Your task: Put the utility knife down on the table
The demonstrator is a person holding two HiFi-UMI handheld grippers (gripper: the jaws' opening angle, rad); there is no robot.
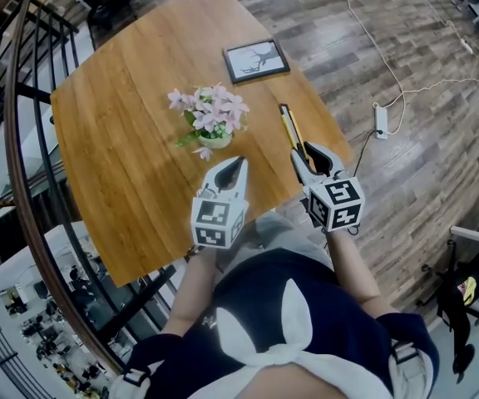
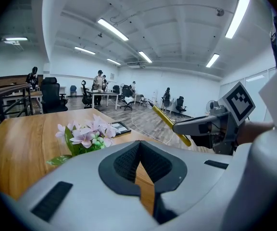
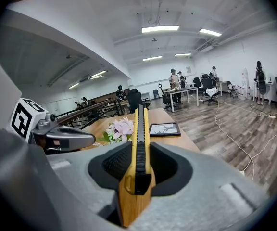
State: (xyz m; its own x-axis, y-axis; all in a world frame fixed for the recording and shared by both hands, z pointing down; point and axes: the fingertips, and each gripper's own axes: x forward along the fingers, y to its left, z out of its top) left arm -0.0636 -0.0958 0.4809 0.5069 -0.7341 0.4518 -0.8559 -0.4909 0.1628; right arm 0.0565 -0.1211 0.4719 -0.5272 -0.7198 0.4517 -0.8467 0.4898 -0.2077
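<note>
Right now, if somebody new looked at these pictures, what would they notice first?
Probably the yellow knife, clamped between the jaws of the right gripper and held above the near right part of the wooden table. Next come the pink flowers in the middle of the table, just ahead of the left gripper, which is shut and empty.

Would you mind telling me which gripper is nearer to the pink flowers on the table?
Left. The left gripper hovers just short of the pink flowers, jaws together and empty; the right gripper, holding the utility knife, is farther off to their right.
</note>
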